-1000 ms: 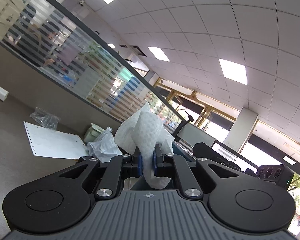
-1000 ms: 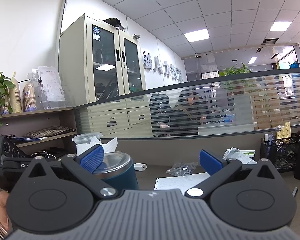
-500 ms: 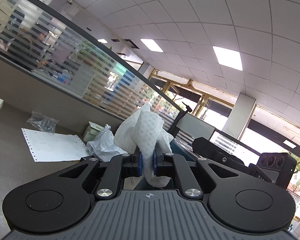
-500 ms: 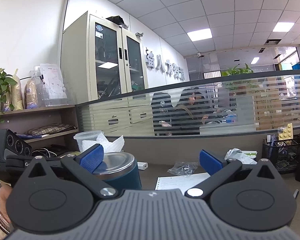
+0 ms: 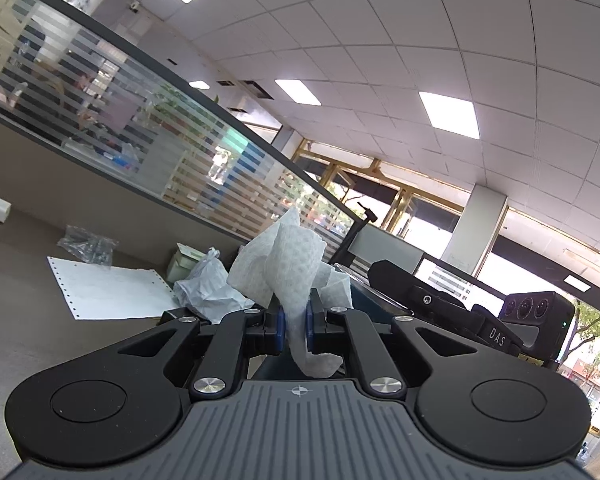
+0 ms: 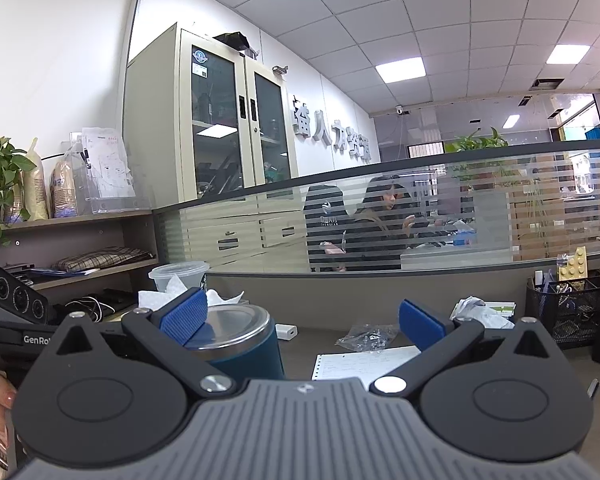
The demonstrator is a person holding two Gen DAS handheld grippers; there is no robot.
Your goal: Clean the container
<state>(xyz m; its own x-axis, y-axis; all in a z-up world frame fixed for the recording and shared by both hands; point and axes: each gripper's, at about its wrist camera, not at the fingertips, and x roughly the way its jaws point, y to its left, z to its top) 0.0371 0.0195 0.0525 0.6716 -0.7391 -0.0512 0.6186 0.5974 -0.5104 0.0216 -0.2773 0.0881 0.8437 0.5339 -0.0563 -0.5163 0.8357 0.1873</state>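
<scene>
My left gripper (image 5: 293, 322) is shut on a crumpled white paper towel (image 5: 290, 264), which sticks up above the fingers. Just behind it lies the dark blue container, mostly hidden, with its rim (image 5: 364, 284) showing. In the right wrist view the container (image 6: 240, 340) is a dark blue cylinder with a shiny steel rim, standing on the desk by my left fingertip. The paper towel (image 6: 220, 298) pokes up behind it. My right gripper (image 6: 300, 316) is open and empty, with the container at its left finger (image 6: 184, 314).
A white perforated sheet (image 6: 364, 362), a clear plastic bag of small parts (image 6: 366, 336), a crumpled white bag (image 5: 208, 284) and a white charger (image 6: 286, 332) lie on the desk. A black mesh organiser (image 6: 572, 308) stands at right. A glass partition (image 6: 420, 216) runs behind.
The right gripper has moved closer to the container, which now looks larger and sits against its left finger. The left gripper keeps its grip on the towel and has shifted slightly.
</scene>
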